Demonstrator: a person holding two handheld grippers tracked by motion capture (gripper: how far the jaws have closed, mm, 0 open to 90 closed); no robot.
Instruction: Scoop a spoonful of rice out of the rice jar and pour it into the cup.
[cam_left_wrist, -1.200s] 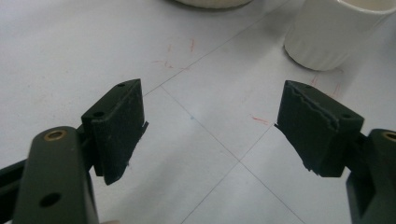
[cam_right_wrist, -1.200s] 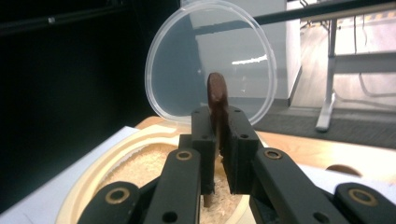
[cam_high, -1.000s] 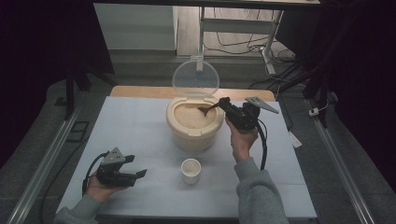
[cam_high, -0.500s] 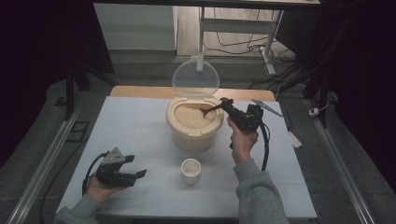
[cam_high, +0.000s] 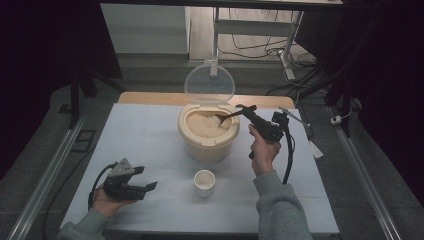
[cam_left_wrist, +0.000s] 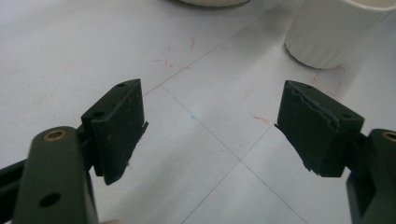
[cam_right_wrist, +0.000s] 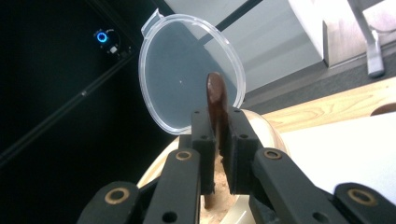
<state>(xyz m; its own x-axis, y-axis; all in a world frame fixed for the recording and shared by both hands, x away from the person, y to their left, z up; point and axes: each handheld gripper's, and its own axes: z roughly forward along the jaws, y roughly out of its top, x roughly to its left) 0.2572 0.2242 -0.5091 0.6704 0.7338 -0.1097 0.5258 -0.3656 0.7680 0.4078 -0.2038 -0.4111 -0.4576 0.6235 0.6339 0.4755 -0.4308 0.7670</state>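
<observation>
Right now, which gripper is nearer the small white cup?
Left. The left gripper rests open on the table, level with the cup and to its left. The right gripper is farther back over the rice container, clamping a spoon.

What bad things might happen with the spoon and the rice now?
The right gripper pinches the brown spoon by its thin handle, so the spoon might twist and drop rice on the table. The small white cup stands apart from the rice container, so grains could fall on the way. The open clear lid might get bumped.
</observation>
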